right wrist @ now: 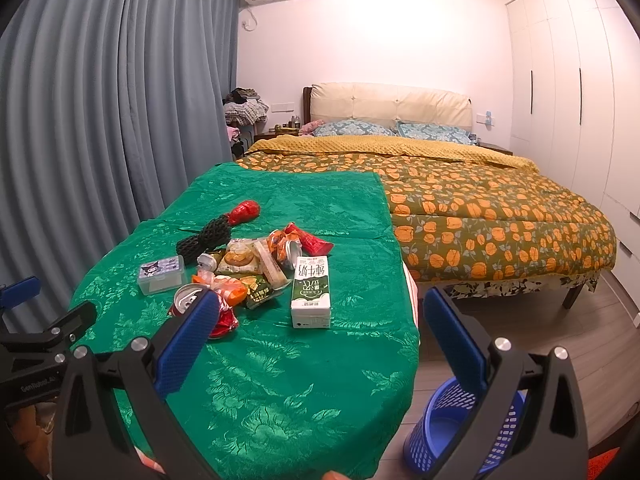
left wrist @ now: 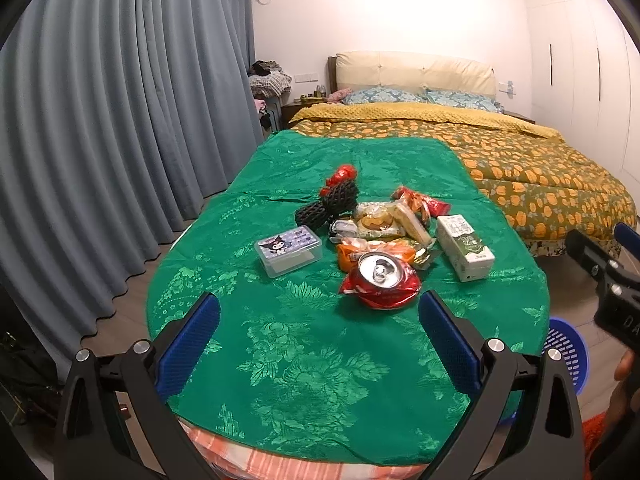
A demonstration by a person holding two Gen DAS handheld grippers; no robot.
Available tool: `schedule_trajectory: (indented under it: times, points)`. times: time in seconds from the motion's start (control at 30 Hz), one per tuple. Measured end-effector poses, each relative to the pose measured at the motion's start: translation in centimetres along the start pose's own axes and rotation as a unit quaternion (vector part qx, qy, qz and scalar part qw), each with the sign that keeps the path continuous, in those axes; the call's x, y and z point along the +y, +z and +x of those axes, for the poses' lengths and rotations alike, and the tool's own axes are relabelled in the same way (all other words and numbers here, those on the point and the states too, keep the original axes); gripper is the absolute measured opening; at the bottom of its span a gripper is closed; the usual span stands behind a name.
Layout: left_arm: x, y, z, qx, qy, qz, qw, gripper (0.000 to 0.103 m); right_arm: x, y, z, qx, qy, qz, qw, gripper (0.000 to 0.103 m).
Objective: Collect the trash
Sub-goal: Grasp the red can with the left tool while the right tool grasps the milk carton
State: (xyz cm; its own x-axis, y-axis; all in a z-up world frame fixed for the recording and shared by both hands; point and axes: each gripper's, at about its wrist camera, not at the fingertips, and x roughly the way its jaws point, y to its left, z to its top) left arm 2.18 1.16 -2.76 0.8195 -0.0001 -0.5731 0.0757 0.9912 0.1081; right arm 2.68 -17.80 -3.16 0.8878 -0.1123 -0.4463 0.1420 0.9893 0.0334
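The crushed red can (left wrist: 380,280) is sitting dead ahead of the left gripper (left wrist: 320,344), jaws hanging wide apart, at the near edge of the trash pile on the desk (left wrist: 280,360). The right gripper (right wrist: 320,344) is also gaping, off to the side with the blue bin (right wrist: 452,432) below it, so the left looks nearer.

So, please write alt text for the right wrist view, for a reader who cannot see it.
An open right claw hovers over a green tablecloth with a pile of trash: a milk carton, a crushed red can, and snack wrappers. A blue basket stands on the floor to the right; a bed lies behind.
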Motion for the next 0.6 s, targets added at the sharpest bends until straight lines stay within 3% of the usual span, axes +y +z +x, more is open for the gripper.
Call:
schedule_trajectory:
  times: [0.1,0.23,0.6]
  points:
    - [0.9,-0.5,1.1,0.014,-0.024,-0.005,0.9996,0.098,-0.3,0.0,0.7,0.002,0.001,0.004,1.0,0.099]
    - [1.8,-1.5,3.6,0.039,-0.004,-0.008,0.9992,0.098,-0.4,-0.5,2.5,0.02,0.0,0.005,1.0,0.099]
    - [-1.8,-1.9,9.4,0.074,-0.083,0.032,0.9933,0.098,-0.9,-1.9,7.8,0.066,-0.015,0.0,0.998,0.099]
